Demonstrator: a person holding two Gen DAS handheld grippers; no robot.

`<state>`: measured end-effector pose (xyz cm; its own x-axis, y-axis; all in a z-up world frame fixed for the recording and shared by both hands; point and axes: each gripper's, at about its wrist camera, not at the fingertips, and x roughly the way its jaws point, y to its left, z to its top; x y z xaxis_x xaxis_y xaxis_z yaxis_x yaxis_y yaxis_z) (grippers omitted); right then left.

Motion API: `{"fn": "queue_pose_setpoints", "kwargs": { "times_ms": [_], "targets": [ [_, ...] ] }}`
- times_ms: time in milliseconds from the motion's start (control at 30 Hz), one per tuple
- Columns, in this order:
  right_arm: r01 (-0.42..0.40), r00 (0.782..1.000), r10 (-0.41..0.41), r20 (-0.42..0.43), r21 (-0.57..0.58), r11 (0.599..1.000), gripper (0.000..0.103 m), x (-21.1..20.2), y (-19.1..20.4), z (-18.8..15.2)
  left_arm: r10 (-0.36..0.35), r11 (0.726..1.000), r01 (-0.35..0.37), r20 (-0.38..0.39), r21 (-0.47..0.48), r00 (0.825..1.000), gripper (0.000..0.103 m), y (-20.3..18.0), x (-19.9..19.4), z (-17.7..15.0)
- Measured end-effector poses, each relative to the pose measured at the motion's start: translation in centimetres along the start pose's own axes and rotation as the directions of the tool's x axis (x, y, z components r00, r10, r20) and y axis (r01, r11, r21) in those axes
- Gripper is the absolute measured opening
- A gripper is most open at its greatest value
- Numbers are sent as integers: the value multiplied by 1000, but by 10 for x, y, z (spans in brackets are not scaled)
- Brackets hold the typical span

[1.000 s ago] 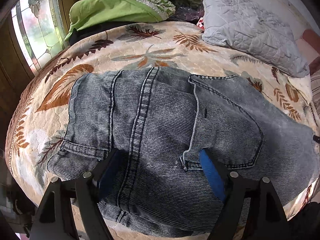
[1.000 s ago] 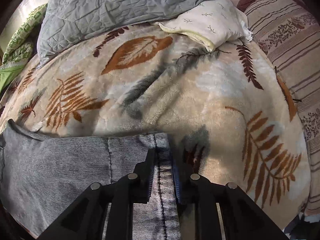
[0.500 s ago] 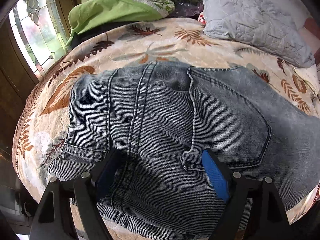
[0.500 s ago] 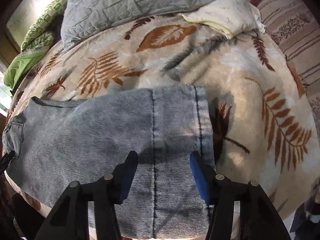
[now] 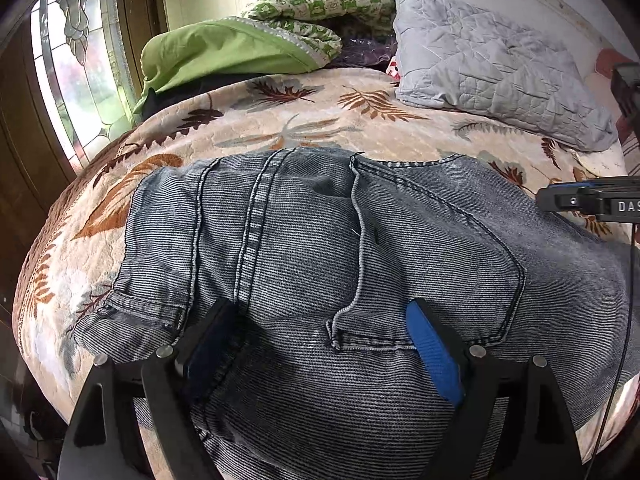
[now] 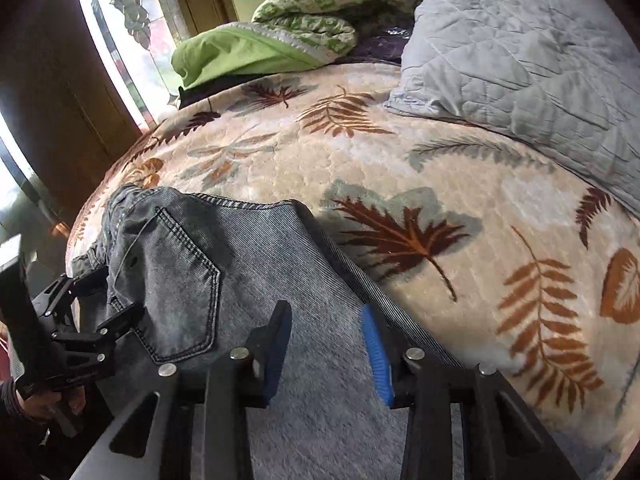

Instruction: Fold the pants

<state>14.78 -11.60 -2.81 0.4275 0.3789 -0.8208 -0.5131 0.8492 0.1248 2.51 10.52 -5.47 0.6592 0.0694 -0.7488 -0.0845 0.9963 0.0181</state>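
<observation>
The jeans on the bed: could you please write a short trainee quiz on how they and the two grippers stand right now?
1. True or false: the jeans lie with a back pocket facing up.
2. Multiple choice: the grey quilted pillow is A) on the jeans, B) apart from them, farther up the leaf-print blanket, C) under the green bedding.
3. Short answer: does the left gripper clamp the denim?

Key:
1. True.
2. B.
3. No; its jaws are opening wide, with the waist area between them. The right gripper is closing over the denim near the jeans' edge, pads not yet pressing.
</observation>
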Motion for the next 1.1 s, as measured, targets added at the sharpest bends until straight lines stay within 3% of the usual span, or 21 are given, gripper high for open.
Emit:
{"fn": "queue_pose_setpoints", "kwargs": {
  "times_ms": [167,300,333,533,700,767,867,1100],
  "targets": [
    [6,998,-11,-62,-75,997,39,32,16,14,-3,1000,3,16,10,1000,91,-1,1,-1],
    [5,992,-15,-128,-78,997,17,46,11,15,1,1000,-1,24,16,1000,94,-3,3,0],
    [2,991,-13,-134,-80,997,15,47,9,16,2,1000,-3,26,18,1000,95,-3,3,0],
    [-54,992,48,-113,-57,997,16,42,0,24,0,1000,0,29,17,1000,95,-2,3,1],
    [-37,992,31,-118,-55,998,16,52,3,24,-1,1000,1,30,16,1000,95,-2,3,1],
    [-21,993,14,-118,-64,998,15,51,4,25,-1,1000,1,30,15,1000,95,-2,3,1],
    [22,992,-33,-123,-91,996,4,51,8,27,0,1000,-1,32,14,999,95,-3,3,1],
    [126,988,-136,-66,-134,983,1,49,18,30,-4,1000,3,33,11,999,95,-2,3,1]
  ]
}}
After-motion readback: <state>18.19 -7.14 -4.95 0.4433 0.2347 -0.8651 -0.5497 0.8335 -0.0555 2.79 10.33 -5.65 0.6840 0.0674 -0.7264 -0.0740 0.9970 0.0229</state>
